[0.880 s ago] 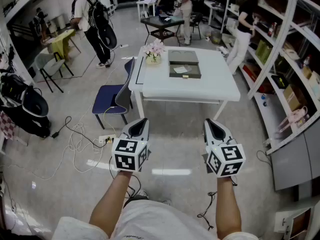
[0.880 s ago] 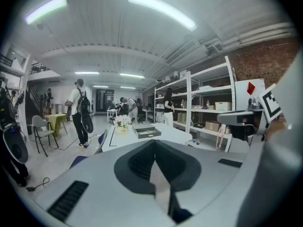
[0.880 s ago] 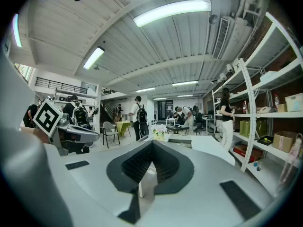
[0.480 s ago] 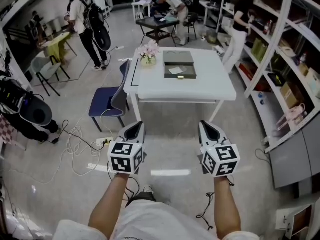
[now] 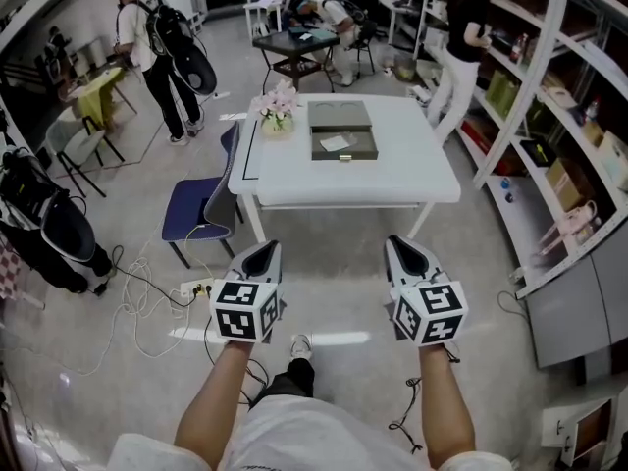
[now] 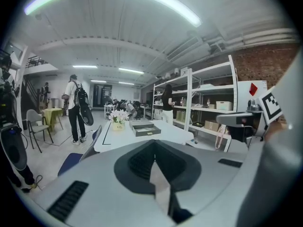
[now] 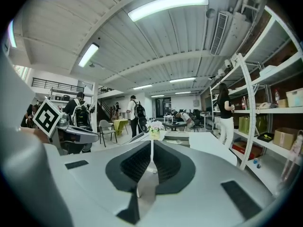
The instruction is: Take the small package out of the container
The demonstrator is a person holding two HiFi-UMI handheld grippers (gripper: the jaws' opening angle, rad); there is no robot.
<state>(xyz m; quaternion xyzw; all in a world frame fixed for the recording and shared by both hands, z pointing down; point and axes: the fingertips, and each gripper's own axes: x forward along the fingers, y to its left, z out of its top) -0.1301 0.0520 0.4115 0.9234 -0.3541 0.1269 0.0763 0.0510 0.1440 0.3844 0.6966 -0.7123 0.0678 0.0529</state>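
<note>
Package [image 5: 335,142], as I take the small pale item in the container [image 5: 345,151] to be, is the farthest thing that matters, so I work outward to it. Nearest me, the left gripper [image 5: 263,251] and right gripper [image 5: 400,245] hang side by side over bare floor, level with each other. Each one's own view shows its jaws pressed together with nothing between them. Past them a cable [image 5: 137,297] sprawls to the left, and a blue chair [image 5: 201,209] stands at the left corner of the table [image 5: 412,177]. That table is white and well ahead of both grippers, with flowers [image 5: 277,106] at its far left. Just right of the flowers sits the container, a flat grey box with its lid laid back behind it and the package lying inside. From here it is too small to tell more. The step in hand, as I judge it, is the approach. To do it well I'd head straight for the table's near edge, clear of chair and cable, and stop square to the container. I'd spread the right jaws only once above it, come down over the open side rather than across the lid, and pinch the package by an edge. The left gripper stays free to steady the container if it slides. People [image 5: 147,37] and shelves [image 5: 559,116] further back don't bear on this.
</note>
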